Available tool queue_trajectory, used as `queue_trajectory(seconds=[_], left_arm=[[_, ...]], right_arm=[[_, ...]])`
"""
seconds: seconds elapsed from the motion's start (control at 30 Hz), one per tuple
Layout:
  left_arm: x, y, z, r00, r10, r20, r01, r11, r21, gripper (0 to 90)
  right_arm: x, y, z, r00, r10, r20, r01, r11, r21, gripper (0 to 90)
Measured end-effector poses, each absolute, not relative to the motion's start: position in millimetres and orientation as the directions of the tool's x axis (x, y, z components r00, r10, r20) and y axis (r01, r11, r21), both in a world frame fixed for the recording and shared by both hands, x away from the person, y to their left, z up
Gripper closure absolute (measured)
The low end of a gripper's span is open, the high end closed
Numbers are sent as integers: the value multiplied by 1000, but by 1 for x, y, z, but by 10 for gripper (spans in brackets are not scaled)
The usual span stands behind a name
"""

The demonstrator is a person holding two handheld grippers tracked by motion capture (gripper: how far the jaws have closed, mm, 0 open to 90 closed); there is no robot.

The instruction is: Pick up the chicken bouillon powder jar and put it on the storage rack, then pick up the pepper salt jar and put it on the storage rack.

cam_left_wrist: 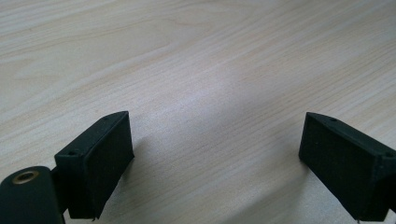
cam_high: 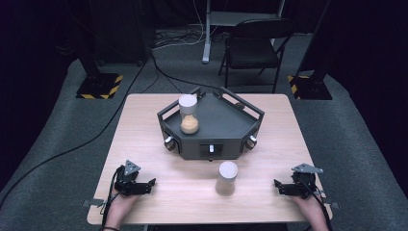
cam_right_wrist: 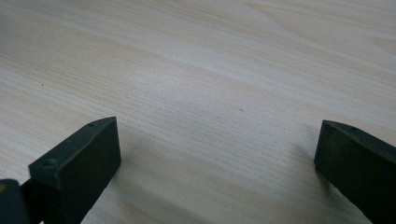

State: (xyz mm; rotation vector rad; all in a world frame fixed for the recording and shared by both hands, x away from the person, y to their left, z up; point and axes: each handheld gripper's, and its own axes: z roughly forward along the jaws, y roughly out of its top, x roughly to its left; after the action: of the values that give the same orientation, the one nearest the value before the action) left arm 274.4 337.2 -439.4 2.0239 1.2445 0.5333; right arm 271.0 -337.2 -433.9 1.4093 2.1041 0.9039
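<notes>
An hourglass [cam_high: 188, 114] with white caps and orange sand stands upright on the left part of a black angular tray [cam_high: 226, 127] at the table's middle back. A pale cylinder with a white top [cam_high: 227, 178] stands on the table in front of the tray. My left gripper [cam_high: 149, 185] rests near the front left edge, jaws pointing right toward the cylinder and well apart from it. In the left gripper view the left gripper [cam_left_wrist: 215, 135] is open over bare wood. My right gripper [cam_high: 278, 186] rests at the front right, pointing left; the right gripper [cam_right_wrist: 219, 140] is open, nothing between its jaws.
The light wooden table [cam_high: 144, 125] has bare wood on both sides of the tray. Small knobs [cam_high: 168, 141] stud the tray's front walls. Beyond the table stand a black folding chair [cam_high: 255, 45] and two stand bases with yellow-black tape [cam_high: 98, 86].
</notes>
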Motion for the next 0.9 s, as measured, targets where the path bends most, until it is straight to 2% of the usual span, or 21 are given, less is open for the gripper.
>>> queue_trajectory(seconds=[0.23, 0.9], left_arm=[[276, 336, -440, 452, 892, -3, 610, -306, 731, 41], [276, 336, -440, 450, 893, -5, 612, -304, 730, 35]], right_arm=[[270, -337, -434, -379, 925, -8, 631, 265, 729, 0], [270, -337, -434, -379, 925, -9, 631, 265, 729, 0]])
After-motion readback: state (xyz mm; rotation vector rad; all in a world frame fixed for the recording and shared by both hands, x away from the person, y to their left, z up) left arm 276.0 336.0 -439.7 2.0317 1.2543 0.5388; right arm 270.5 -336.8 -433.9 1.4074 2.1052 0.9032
